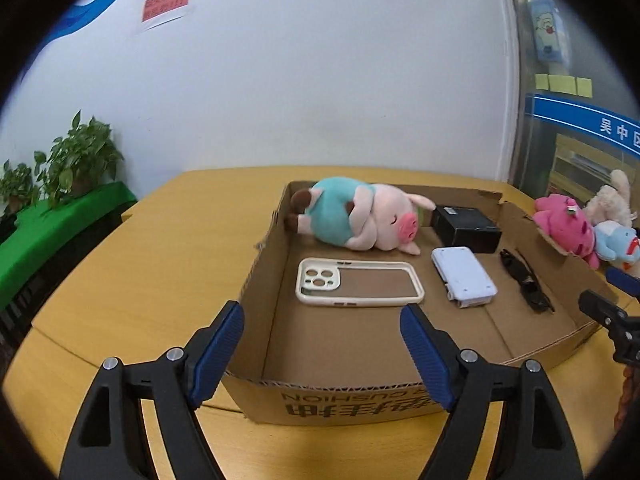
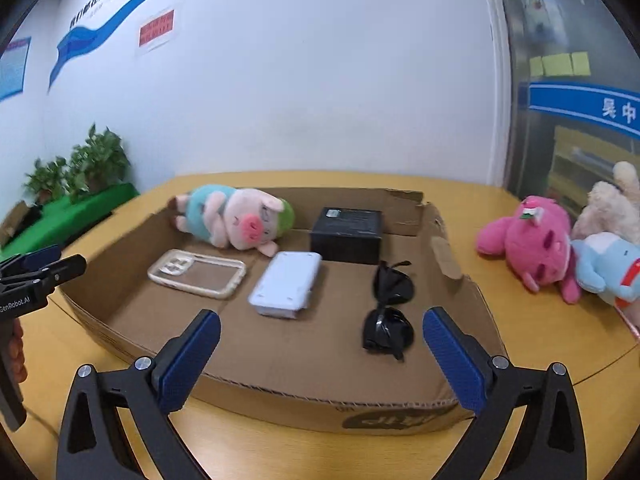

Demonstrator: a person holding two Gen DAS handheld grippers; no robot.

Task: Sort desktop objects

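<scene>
A shallow cardboard box (image 1: 276, 240) (image 2: 444, 248) lies on the yellow table. It holds a pig plush (image 1: 360, 216) (image 2: 236, 216), a cream phone case (image 1: 360, 282) (image 2: 198, 272), a white device (image 1: 464, 276) (image 2: 286, 284), a black box (image 1: 466, 228) (image 2: 348, 230) and black sunglasses (image 1: 526, 280) (image 2: 390, 308). My left gripper (image 1: 322, 324) is open and empty above the box's near left corner. My right gripper (image 2: 322, 332) is open and empty over the box's near edge; it also shows in the left wrist view (image 1: 608, 304).
A pink plush (image 2: 532, 244) (image 1: 564, 224), a blue plush (image 2: 608, 268) and a beige plush (image 2: 608, 204) lie on the table (image 2: 540, 340) right of the box. Potted plants (image 1: 76, 160) stand on a green surface far left. The left gripper shows at the left edge of the right wrist view (image 2: 40, 268).
</scene>
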